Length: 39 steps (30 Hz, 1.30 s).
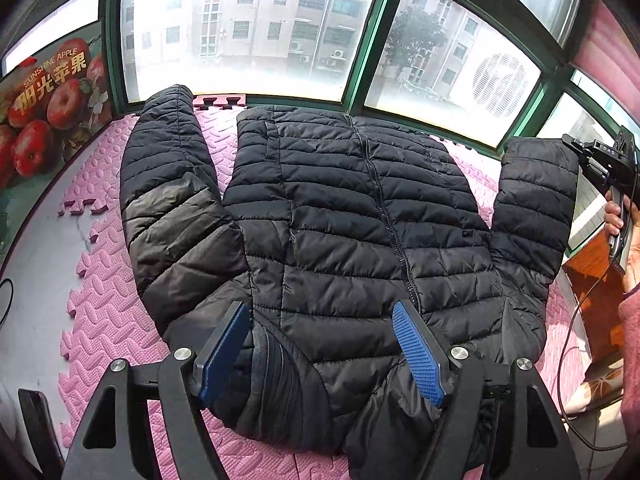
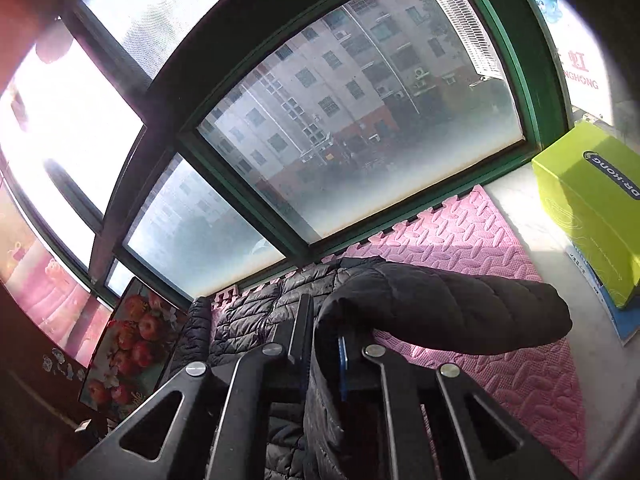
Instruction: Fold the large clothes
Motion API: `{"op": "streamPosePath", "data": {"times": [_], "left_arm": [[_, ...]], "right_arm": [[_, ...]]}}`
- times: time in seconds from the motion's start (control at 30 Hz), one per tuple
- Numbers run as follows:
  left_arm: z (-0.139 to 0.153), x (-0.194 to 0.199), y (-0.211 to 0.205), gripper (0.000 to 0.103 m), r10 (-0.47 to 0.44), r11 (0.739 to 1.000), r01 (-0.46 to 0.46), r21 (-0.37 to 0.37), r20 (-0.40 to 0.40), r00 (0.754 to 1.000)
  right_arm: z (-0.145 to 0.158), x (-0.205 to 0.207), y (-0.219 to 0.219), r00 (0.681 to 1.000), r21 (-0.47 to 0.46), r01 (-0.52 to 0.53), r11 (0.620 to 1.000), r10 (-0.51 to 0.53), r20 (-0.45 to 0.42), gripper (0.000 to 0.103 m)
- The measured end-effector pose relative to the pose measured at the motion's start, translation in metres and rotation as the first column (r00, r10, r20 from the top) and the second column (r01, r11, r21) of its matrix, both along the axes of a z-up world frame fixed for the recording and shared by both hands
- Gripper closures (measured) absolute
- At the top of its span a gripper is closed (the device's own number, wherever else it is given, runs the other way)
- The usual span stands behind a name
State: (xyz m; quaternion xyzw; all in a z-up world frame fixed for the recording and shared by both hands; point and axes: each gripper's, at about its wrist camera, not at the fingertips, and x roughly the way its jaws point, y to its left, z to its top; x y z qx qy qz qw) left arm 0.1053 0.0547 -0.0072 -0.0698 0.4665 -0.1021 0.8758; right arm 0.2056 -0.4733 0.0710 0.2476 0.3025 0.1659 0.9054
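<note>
Jacket (image 1: 360,216) lies flat and zipped, front up, on the pink foam mat (image 1: 104,300), spread so its sleeves can be folded inward. Left tongs (image 1: 320,344) hover released above the collar end, ready to pin or pinch it. Right tongs (image 2: 324,344) are clenched on the right sleeve (image 2: 460,312), raised off the mat, presumably to carry it across the body.

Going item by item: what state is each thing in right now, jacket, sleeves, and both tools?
Jacket: zipped, spread flat on the pink mat.
Its right-side sleeve: lifted off the mat, pinched by the right tool.
Other sleeve: lying flat.
Left tool: open, above the jacket's hem.
</note>
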Motion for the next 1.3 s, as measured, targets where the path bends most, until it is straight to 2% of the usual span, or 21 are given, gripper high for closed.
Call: {"op": "streamPosePath", "data": {"times": [0.1, 0.2, 0.27, 0.33, 0.4, 0.5, 0.57, 0.63, 0.67, 0.7, 0.73, 0.83, 0.93, 1.0, 1.1, 1.2, 1.3], "left_arm": [[0.002, -0.019, 0.025, 0.024, 0.028, 0.999, -0.028, -0.019, 0.025, 0.999], [0.000, -0.037, 0.050, 0.021, 0.064, 0.998, -0.063, -0.032, 0.038, 0.997], [-0.003, -0.048, 0.066, 0.020, 0.086, 0.995, -0.085, -0.045, 0.040, 0.995], [-0.006, -0.059, 0.081, 0.020, 0.112, 0.992, -0.109, -0.056, 0.042, 0.993], [-0.008, -0.069, 0.094, 0.020, 0.135, 0.989, -0.132, -0.073, 0.041, 0.990], [-0.012, -0.079, 0.107, 0.020, 0.159, 0.984, -0.156, -0.091, 0.032, 0.987], [-0.014, -0.084, 0.111, 0.020, 0.169, 0.981, -0.166, -0.097, 0.027, 0.985], [-0.015, -0.089, 0.114, 0.020, 0.177, 0.980, -0.174, -0.101, 0.026, 0.984], [-0.015, -0.090, 0.115, 0.020, 0.182, 0.978, -0.178, -0.107, 0.024, 0.983], [-0.015, -0.090, 0.114, 0.020, 0.185, 0.977, -0.181, -0.115, 0.020, 0.983], [-0.015, -0.089, 0.113, 0.020, 0.181, 0.976, -0.177, -0.123, 0.017, 0.983], [-0.011, -0.086, 0.104, 0.020, 0.168, 0.977, -0.163, -0.134, 0.023, 0.986], [-0.007, -0.081, 0.089, 0.020, 0.132, 0.981, -0.126, -0.149, 0.034, 0.991], [-0.005, -0.078, 0.077, 0.020, 0.108, 0.984, -0.102, -0.146, 0.032, 0.994], [-0.005, -0.075, 0.063, 0.012, 0.088, 0.990, -0.083, -0.114, 0.038, 0.995], [-0.005, -0.070, 0.055, 0.012, 0.076, 0.991, -0.071, -0.114, 0.036, 0.996], [0.001, -0.065, 0.049, 0.012, 0.076, 0.988, -0.068, -0.142, 0.057, 0.995]], "right_arm": [[0.026, -0.024, 0.062, 0.993, -0.109, -0.078, 0.991, 0.087, 0.081, 0.091], [0.037, -0.053, 0.136, 0.970, -0.299, -0.161, 0.941, 0.207, 0.129, 0.091], [0.030, -0.072, 0.189, 0.942, -0.422, -0.229, 0.877, 0.308, 0.130, 0.091], [0.009, -0.097, 0.237, 0.907, -0.535, -0.301, 0.789, 0.410, 0.095, 0.091], [-0.017, -0.114, 0.279, 0.873, -0.629, -0.364, 0.687, 0.486, 0.025, 0.091], [-0.065, -0.134, 0.320, 0.830, -0.693, -0.452, 0.561, 0.549, -0.097, 0.091], [-0.095, -0.143, 0.332, 0.810, -0.696, -0.507, 0.508, 0.556, -0.184, 0.091], [-0.113, -0.153, 0.337, 0.811, -0.703, -0.517, 0.489, 0.543, -0.218, 0.089], [-0.117, -0.156, 0.336, 0.812, -0.705, -0.514, 0.489, 0.543, -0.215, 0.089], [-0.118, -0.158, 0.334, 0.816, -0.694, -0.512, 0.506, 0.538, -0.211, 0.089], [-0.118, -0.158, 0.332, 0.819, -0.673, -0.521, 0.525, 0.529, -0.222, 0.084], [-0.118, -0.162, 0.329, 0.798, -0.631, -0.562, 0.535, 0.551, -0.244, 0.063], [-0.115, -0.168, 0.328, 0.793, -0.629, -0.561, 0.538, 0.566, -0.223, 0.058], [-0.110, -0.170, 0.325, 0.788, -0.599, -0.574, 0.558, 0.575, -0.219, 0.058], [-0.104, -0.171, 0.318, 0.766, -0.519, -0.616, 0.593, 0.605, -0.218, 0.058], [-0.096, -0.165, 0.299, 0.793, -0.487, -0.588, 0.646, 0.579, -0.191, 0.058], [-0.097, -0.146, 0.270, 0.861, -0.496, -0.499, 0.711, 0.473, -0.187, 0.058]]}}
